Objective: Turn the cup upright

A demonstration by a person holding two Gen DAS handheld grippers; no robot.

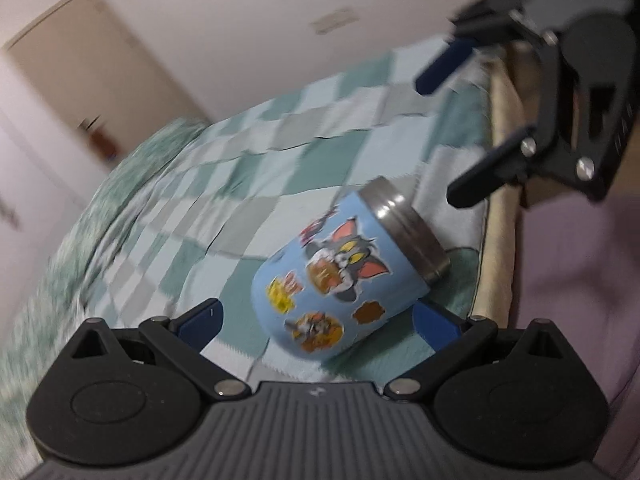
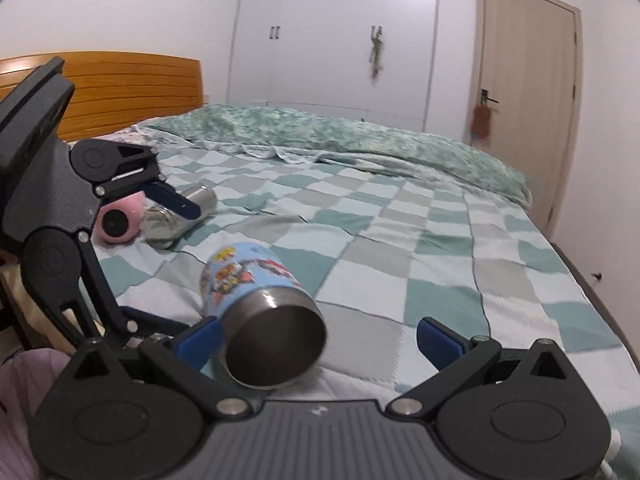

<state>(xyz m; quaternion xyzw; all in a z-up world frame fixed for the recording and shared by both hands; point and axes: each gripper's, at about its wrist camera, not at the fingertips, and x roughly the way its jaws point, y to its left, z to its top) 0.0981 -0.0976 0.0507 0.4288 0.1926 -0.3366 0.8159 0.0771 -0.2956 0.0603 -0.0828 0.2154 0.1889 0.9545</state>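
The blue cup [image 1: 340, 276] lies on its side on the bed [image 2: 440, 248], between the wide-open left tool [image 1: 320, 324], maybe touching at 3 o'clock. The right tool [image 2: 320, 340] is wide open, holding nothing.

Quick headcount from where I'm holding things: one blue cartoon cup [image 2: 256, 312] lying on its side on the one bed [image 2: 440, 264]. One shiny steel flask [image 2: 180, 216] further back, and one pink round thing [image 2: 124, 220] touching it, can't tell what it is. One green blanket [image 2: 340, 140], one wooden headboard [image 2: 120, 88], one door [image 2: 528, 92]. Wardrobe handles: I count three. And two blue-tipped fingers on each of my two grippers, so four.
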